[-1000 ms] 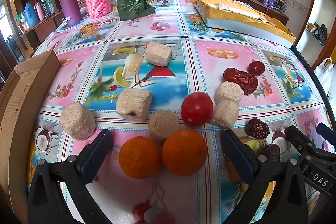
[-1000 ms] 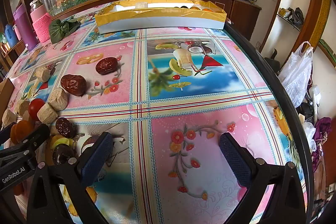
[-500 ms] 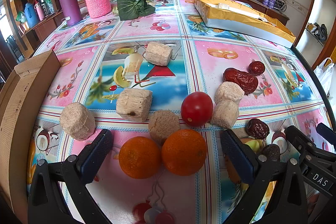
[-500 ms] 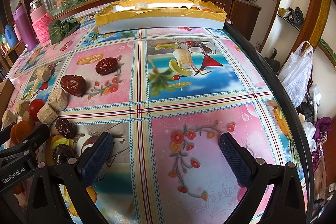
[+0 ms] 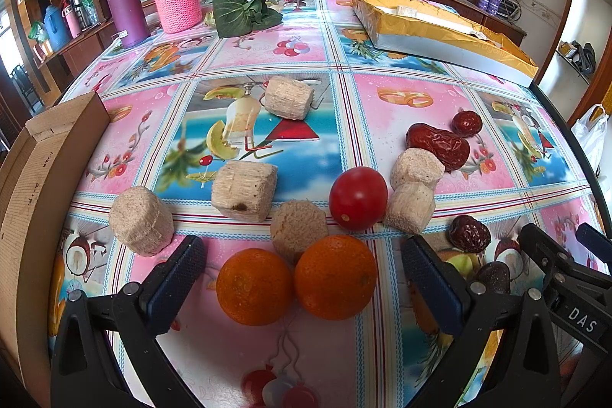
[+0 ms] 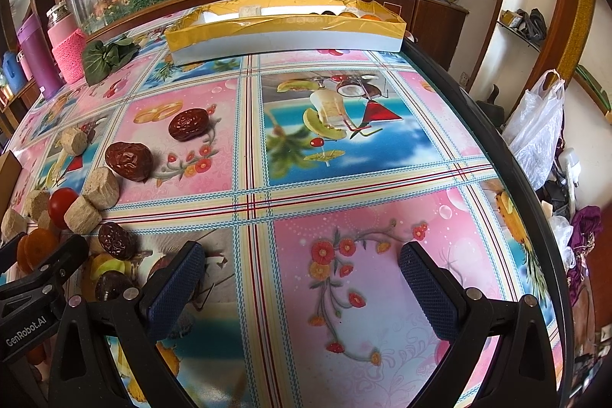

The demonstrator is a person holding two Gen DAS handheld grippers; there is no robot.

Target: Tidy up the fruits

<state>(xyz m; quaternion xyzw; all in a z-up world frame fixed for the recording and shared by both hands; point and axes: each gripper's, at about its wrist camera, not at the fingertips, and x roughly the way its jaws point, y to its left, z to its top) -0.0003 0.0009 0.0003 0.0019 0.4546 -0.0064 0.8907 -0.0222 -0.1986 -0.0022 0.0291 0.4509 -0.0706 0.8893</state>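
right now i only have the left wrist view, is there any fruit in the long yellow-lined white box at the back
observer: Yes. The right wrist view looks into the long yellow-lined white box, and round orange fruits lie at its right end.
operator: anything else in there with them
observer: Some dark pieces lie just left of them, but they are too small to tell what they are.
operator: is the right tool holding anything
observer: No. The right tool is open with nothing between its fingers, above a pink flower panel of the printed plastic tablecloth.
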